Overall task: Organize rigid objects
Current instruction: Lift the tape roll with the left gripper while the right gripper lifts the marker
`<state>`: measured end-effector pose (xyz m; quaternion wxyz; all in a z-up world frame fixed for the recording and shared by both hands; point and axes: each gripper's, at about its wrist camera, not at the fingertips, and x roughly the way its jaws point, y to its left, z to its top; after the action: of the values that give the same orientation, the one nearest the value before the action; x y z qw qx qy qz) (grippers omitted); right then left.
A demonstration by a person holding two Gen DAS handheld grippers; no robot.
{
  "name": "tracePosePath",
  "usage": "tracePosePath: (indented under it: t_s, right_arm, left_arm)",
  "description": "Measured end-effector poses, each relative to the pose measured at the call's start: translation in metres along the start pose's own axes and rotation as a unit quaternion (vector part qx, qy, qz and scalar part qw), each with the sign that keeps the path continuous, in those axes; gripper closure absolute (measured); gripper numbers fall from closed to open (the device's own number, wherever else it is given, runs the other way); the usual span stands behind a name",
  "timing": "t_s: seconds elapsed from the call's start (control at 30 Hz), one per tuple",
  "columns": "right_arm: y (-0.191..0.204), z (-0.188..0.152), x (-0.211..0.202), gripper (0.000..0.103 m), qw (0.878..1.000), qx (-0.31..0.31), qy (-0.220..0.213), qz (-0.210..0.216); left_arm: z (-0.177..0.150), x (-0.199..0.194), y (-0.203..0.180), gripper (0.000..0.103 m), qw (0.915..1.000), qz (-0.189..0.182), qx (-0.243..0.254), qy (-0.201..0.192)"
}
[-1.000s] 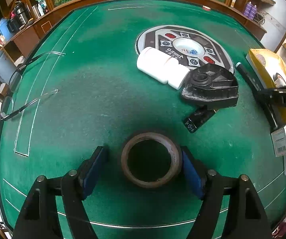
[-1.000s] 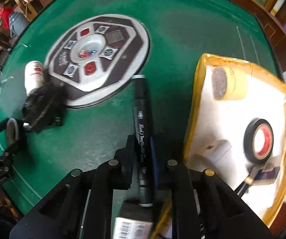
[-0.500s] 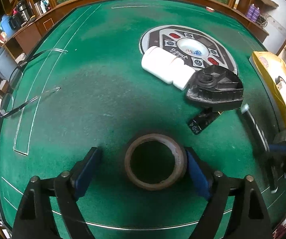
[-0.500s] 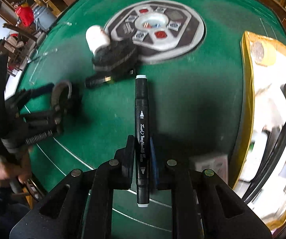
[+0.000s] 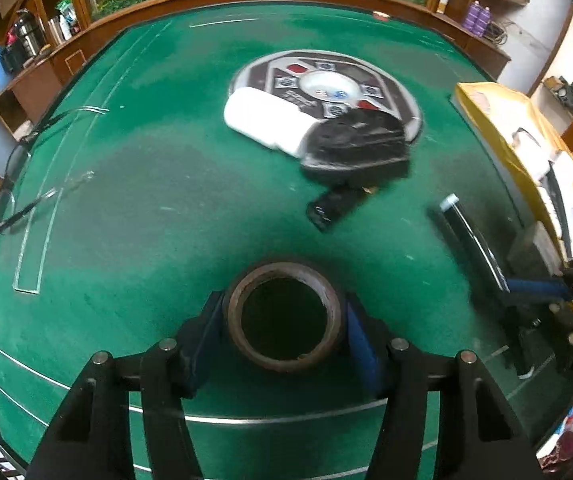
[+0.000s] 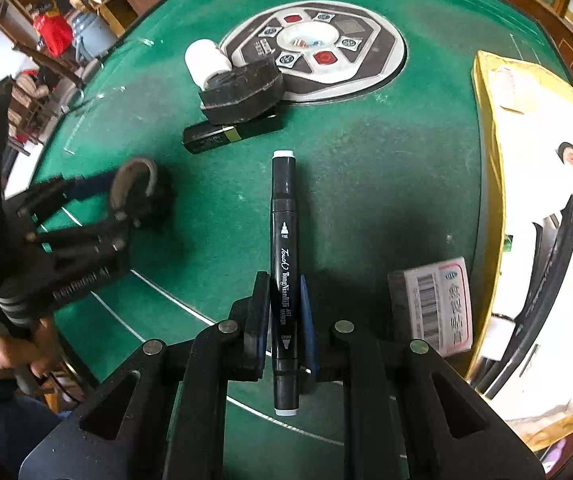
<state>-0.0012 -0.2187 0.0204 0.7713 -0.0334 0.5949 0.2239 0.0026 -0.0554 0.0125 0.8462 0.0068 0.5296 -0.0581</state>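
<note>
My left claw (image 5: 284,316) has just been closing and now pinches the tape roll (image 5: 284,316) by its outer rim on the green table (image 5: 146,200), so it might squirt out if I lift crooked. Right claw (image 6: 284,308) is clamped tight on the black marker (image 6: 284,264), gripped near its tail, so it could swing and clip the barcode box (image 6: 432,304).

Brown tape roll w/ worn cardboard core (image 5: 285,316), lying flat on green felt, hole up, near table edge. Black double-ended marker w/ white print, pale end caps (image 6: 284,272), off the felt, pointing away toward the table centre. White plastic bottle (image 5: 264,120) on its side, touching black moulded plastic part (image 5: 356,144); small black box w/ gold band (image 6: 222,136) partly under that part.
</note>
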Motion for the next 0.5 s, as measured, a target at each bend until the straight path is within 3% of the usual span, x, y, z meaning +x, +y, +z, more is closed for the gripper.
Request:
tracePosePath:
  t_s: [0.27, 0.5]
  right_arm:
    - [-0.012, -0.01, -0.016, 0.089, 0.998, 0.038, -0.022, 0.04]
    - [-0.023, -0.019, -0.032, 0.089, 0.997, 0.055, -0.042, 0.043]
  left_arm:
    - [0.002, -0.02, -0.024, 0.044, 0.9987, 0.012, 0.039, -0.031]
    - [0.01, -0.033, -0.046, 0.044, 0.9958, 0.016, 0.072, -0.054]
